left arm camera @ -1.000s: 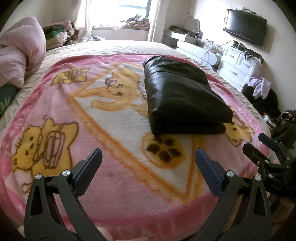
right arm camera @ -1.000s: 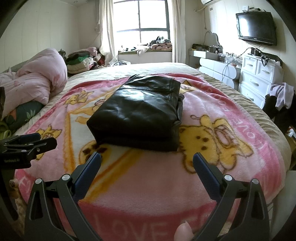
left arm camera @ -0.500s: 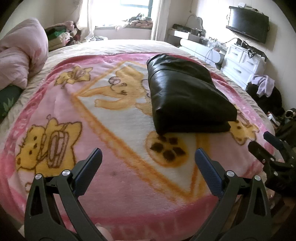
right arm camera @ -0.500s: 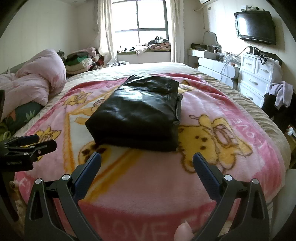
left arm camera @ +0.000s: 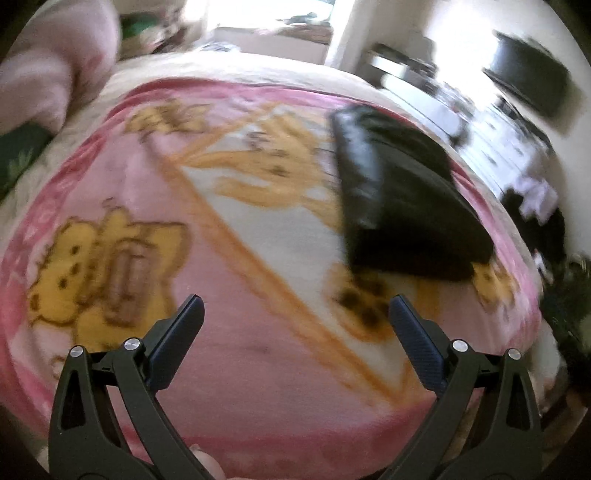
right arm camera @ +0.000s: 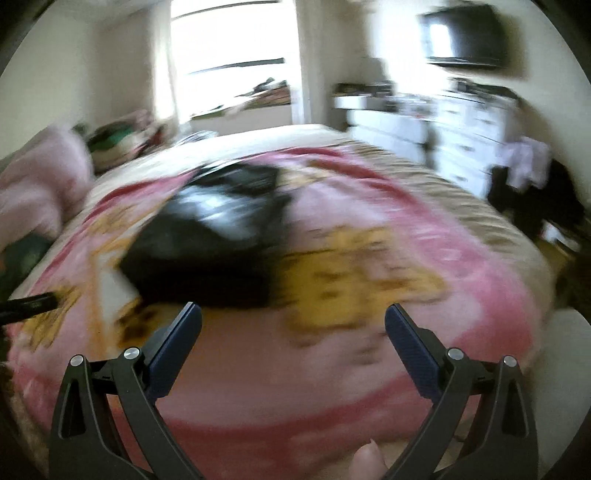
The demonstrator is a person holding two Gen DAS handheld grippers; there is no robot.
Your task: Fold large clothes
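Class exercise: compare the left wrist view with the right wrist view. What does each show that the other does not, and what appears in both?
Only the left wrist view shows the left gripper from behind, open and empty. Only the right wrist view shows the right gripper, also open and empty, the whole bright window, and a dark clamp tip at its left edge. Both show the folded black garment lying on the pink cartoon blanket, the wall television and the white dresser. Both are motion-blurred.

Both wrist views look low across the pink blanket, sharing the folded black garment.
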